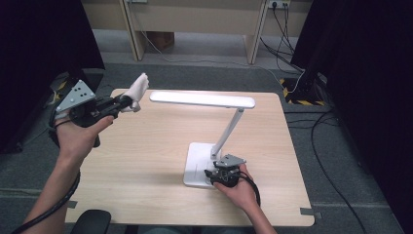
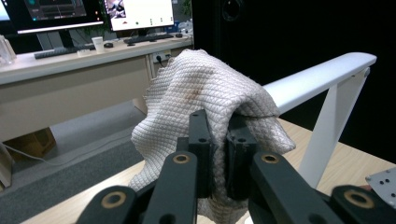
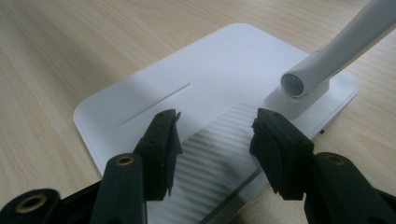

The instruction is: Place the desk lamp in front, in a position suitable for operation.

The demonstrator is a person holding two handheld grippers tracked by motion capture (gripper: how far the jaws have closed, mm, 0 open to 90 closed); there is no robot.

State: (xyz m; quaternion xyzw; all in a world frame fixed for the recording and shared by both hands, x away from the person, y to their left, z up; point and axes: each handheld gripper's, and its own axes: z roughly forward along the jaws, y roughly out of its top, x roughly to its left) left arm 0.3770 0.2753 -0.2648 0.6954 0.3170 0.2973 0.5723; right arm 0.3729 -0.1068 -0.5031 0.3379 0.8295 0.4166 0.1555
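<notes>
Left gripper (image 1: 118, 104) clamped on a cloth (image 2: 205, 88), held up at the tip of the lamp (image 1: 202, 99) head, off the table (image 1: 146, 156). Cloth looks soft, light, floppy; a bunched pinch holds it. Right gripper (image 3: 215, 140) jaws apart, resting on the base (image 3: 187, 70). Lamp likely top-heavy; steady it at the base.

The lamp (image 1: 214, 141) is standing on the worktop (image 1: 146, 161), right of centre, its head reaching left. My right tongs (image 3: 212, 140) are hovering over the lamp's base (image 3: 187, 93). My left tongs (image 2: 219, 149) are holding a cloth (image 2: 201, 93) just beside the head's left end.
</notes>
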